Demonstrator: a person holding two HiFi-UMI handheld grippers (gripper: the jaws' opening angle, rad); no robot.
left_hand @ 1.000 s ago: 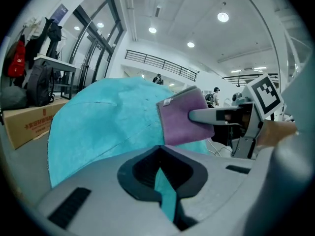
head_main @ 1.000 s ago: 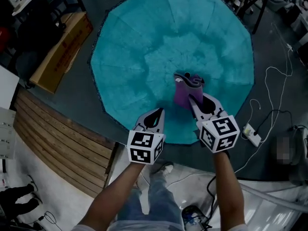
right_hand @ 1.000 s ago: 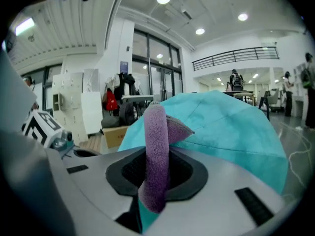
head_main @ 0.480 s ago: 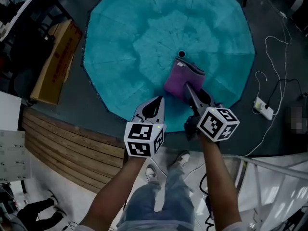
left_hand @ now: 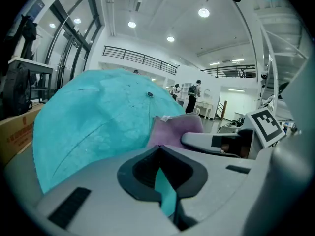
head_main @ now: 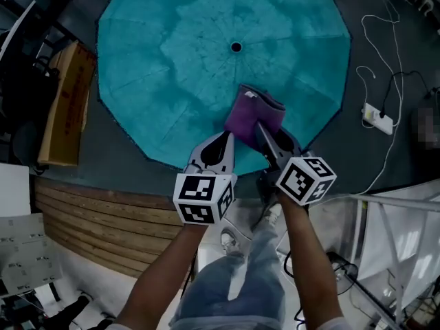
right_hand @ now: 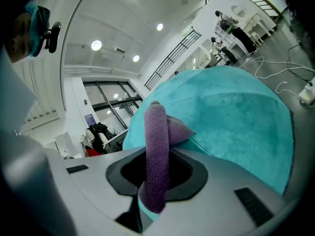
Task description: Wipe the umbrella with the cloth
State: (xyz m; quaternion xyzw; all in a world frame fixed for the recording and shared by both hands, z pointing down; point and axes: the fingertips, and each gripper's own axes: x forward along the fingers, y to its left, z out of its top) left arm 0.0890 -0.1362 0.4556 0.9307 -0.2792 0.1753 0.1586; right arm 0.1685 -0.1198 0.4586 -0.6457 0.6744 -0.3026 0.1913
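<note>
As the purple cloth is drawn down the teal umbrella, it now lies well below the canopy's dark centre tip. Half a second ago it sat just under that tip. It has travelled toward the lower rim at the middle of the frame, which reads as one wiping stroke nearly run out on this panel.

The right gripper pinches the cloth, a thick purple fold standing upright between its jaws with the rest spread on the fabric. The left gripper, just beside it at the canopy's lower edge, has its jaws pressed together at the tips. Only a sliver of teal shows through the gap behind them, and it appears to hold nothing.

The count is one open umbrella on the dark floor, one cloth and two grippers. One cardboard box lies at the left edge, and one power strip with a white cable at the upper right. Most panels likely remain to be wiped.
</note>
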